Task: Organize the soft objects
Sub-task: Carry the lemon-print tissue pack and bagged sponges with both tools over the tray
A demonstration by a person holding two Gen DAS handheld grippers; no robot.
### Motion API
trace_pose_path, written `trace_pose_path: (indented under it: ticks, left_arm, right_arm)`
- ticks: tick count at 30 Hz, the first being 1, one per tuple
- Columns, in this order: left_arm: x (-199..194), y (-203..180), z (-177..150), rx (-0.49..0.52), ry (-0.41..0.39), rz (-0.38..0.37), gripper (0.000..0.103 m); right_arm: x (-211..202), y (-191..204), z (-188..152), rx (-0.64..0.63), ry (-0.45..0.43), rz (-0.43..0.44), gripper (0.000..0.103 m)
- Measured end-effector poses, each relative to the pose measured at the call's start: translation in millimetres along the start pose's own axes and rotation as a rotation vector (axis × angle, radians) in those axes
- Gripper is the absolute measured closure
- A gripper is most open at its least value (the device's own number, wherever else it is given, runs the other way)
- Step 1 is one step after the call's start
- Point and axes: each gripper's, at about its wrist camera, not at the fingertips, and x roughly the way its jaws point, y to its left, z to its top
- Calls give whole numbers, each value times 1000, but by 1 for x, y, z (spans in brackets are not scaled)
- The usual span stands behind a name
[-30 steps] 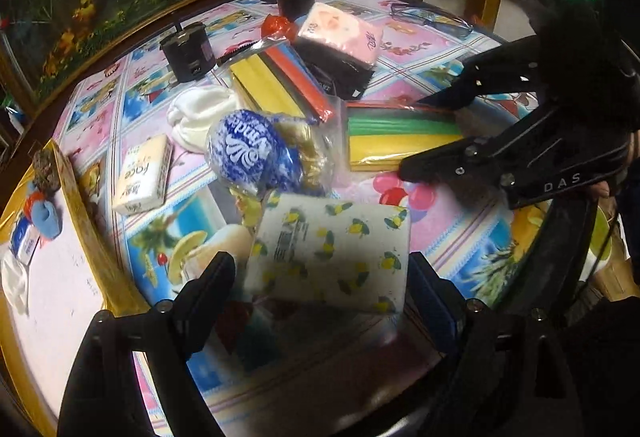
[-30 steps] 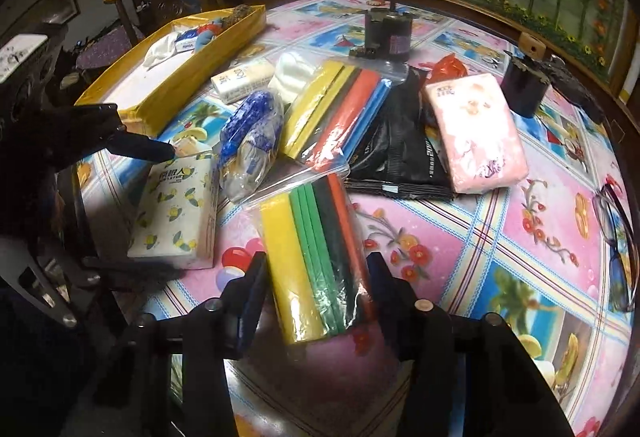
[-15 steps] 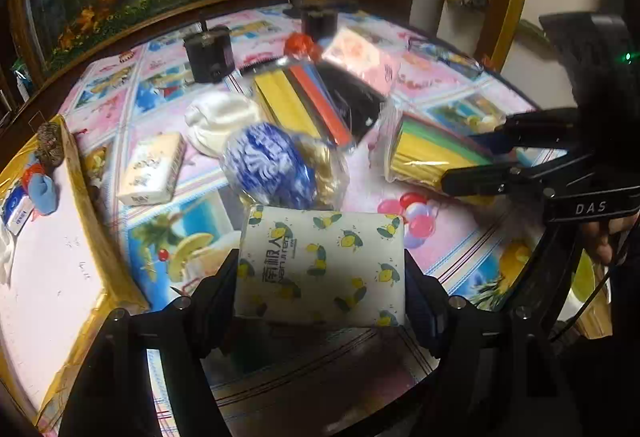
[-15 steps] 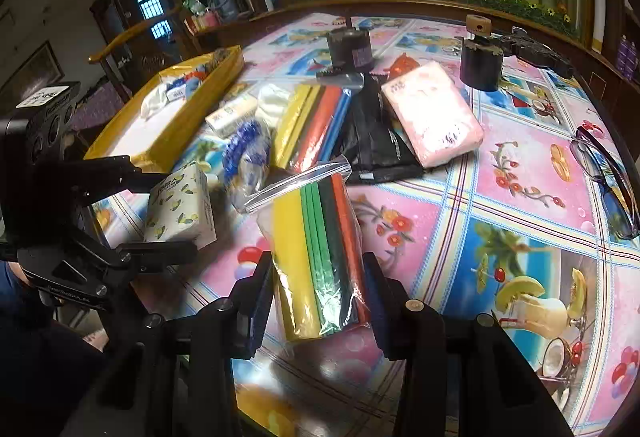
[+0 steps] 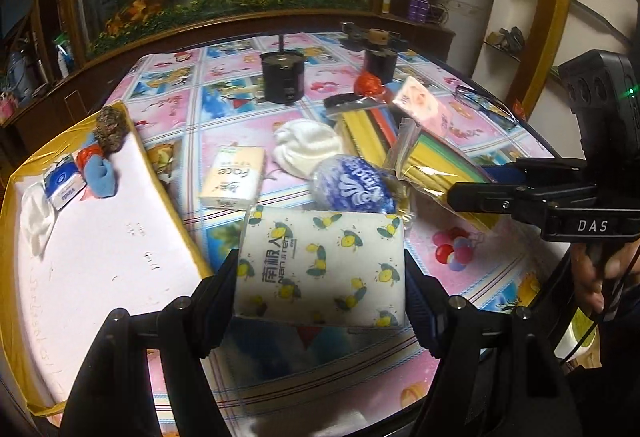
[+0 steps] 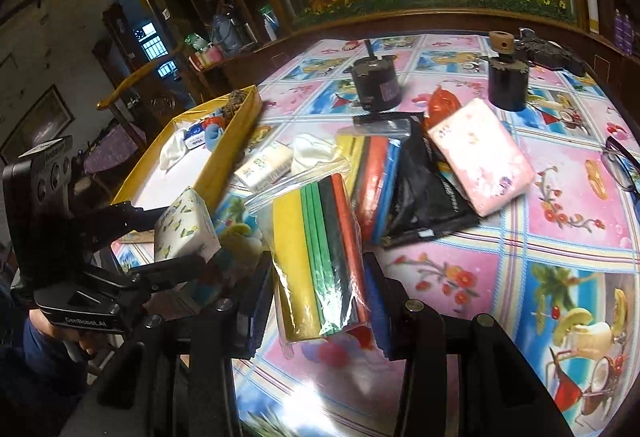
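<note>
My left tongs (image 5: 320,277) pinched 1 lemon-print tissue pack (image 5: 320,265), label "NAN JI REN", lifted off table. My right tongs (image 6: 316,301) clamped 1 zip bag of colored strips (image 6: 316,257). Ahead of left tongs: 1 "face" pack (image 5: 234,177), 1 blue "Vinda" pack (image 5: 350,187). Yellow tray (image 5: 168,205) left of them.

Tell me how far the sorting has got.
Done: a few small soft items lie in the yellow tray. In hand: left gripper holds the lemon-print tissue pack; right gripper holds the bagged colour sheets. Left: pink tissue pack, blue ball and more.
</note>
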Motion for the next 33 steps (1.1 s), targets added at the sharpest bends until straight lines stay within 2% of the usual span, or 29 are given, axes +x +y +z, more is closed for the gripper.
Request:
trace_pose_path:
  ticks: [11, 20, 27, 33]
  left_arm:
    - [-26, 47, -1, -94, -63, 61, 30]
    - [-48, 108, -13, -232, -99, 156, 29]
    - [-56, 154, -29, -361, -94, 239, 29]
    - [-51, 167, -39, -366, -64, 294, 29]
  right_arm:
    - [24, 54, 26, -74, 11, 53, 57]
    - [54, 107, 49, -134, 28, 108, 57]
    - [98, 142, 61, -143, 79, 128, 57]
    - [138, 156, 71, -130, 131, 126, 56]
